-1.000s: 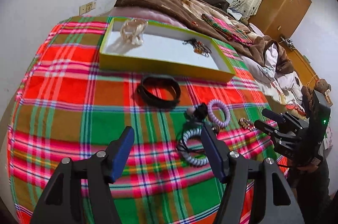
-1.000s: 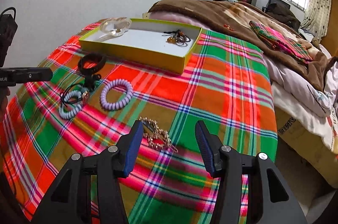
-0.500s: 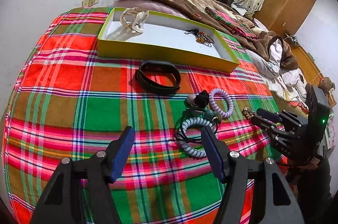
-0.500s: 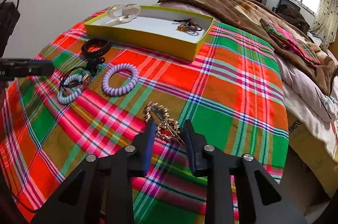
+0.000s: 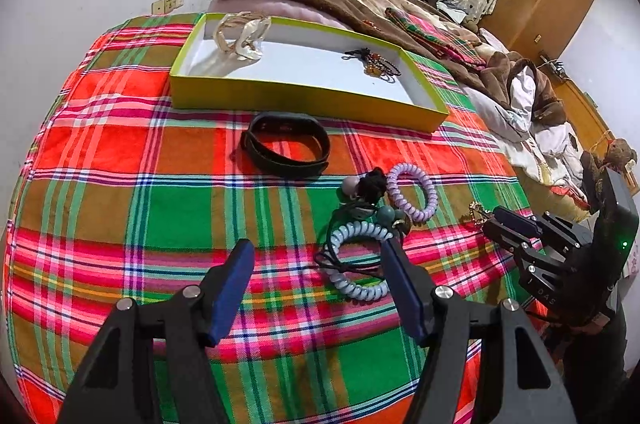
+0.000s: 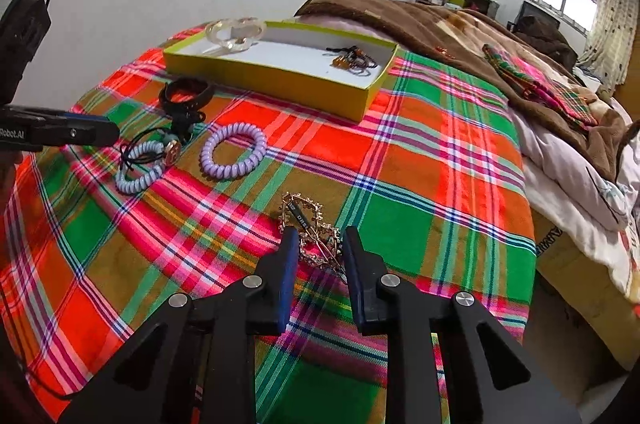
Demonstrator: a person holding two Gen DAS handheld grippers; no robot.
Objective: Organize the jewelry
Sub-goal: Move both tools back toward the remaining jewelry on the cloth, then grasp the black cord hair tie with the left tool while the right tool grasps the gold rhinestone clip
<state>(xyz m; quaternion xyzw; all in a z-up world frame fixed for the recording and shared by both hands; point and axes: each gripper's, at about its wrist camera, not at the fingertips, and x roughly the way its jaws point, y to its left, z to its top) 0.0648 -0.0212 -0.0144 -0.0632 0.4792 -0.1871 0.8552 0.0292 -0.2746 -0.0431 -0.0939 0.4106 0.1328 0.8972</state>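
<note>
A gold chain ornament [image 6: 308, 212] lies on the plaid cloth, its near part between the fingertips of my right gripper [image 6: 321, 230]. The jaws are closing and the pads touch it on both sides. From the left wrist view, that gripper [image 5: 492, 220] sits low at the right with the ornament [image 5: 476, 209] at its tip. My left gripper [image 5: 317, 244] stands open and empty over a pale-blue coil tie [image 5: 352, 230], whose right side its right finger covers. Beyond lie a lilac coil tie [image 5: 431, 193], a black pompom tie [image 5: 370, 185] and a black band [image 5: 286, 147].
A shallow yellow-green box [image 5: 304, 95] at the far side of the cloth holds clear bangles [image 5: 240, 35] and beaded ties [image 5: 376, 63]. Brown blankets [image 6: 440, 23] are heaped behind it. The bed edge drops off at the right [image 6: 536, 224].
The right gripper's jaws have narrowed from wide apart to close around the gold ornament. The left gripper has kept the same opening and place.
</note>
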